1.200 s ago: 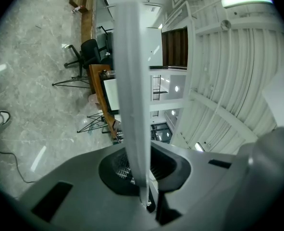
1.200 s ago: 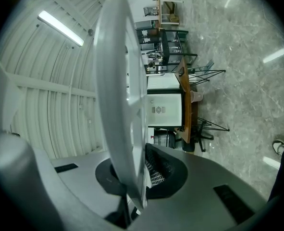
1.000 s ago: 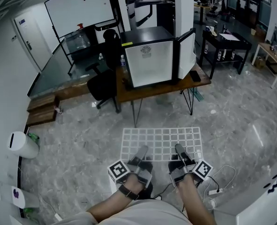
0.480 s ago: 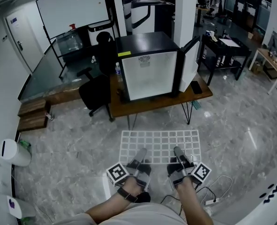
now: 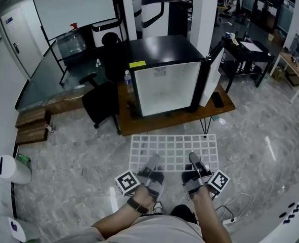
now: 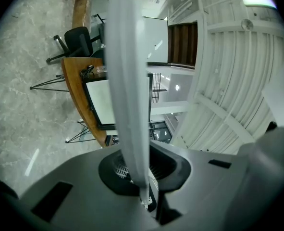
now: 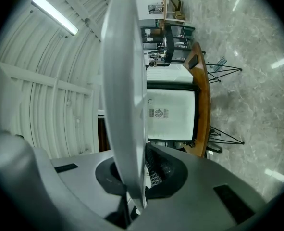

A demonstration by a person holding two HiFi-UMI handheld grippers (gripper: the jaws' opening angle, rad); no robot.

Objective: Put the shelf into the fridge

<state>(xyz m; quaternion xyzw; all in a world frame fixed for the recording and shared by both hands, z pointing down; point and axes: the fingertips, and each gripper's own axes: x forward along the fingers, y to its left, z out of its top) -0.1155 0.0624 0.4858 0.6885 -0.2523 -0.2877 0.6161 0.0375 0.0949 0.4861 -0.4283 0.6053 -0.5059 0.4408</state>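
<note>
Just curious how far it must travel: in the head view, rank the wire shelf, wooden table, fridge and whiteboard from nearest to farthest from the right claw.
1. The wire shelf: clamped in the right claw itself.
2. The wooden table: straight ahead, across the floor.
3. The fridge: standing on that table, behind its front edge.
4. The whiteboard: far back, to the left.

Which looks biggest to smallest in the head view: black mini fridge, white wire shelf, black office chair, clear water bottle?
1. black mini fridge
2. white wire shelf, though it is nearer the camera, so its true rank is unsure
3. black office chair
4. clear water bottle
</note>
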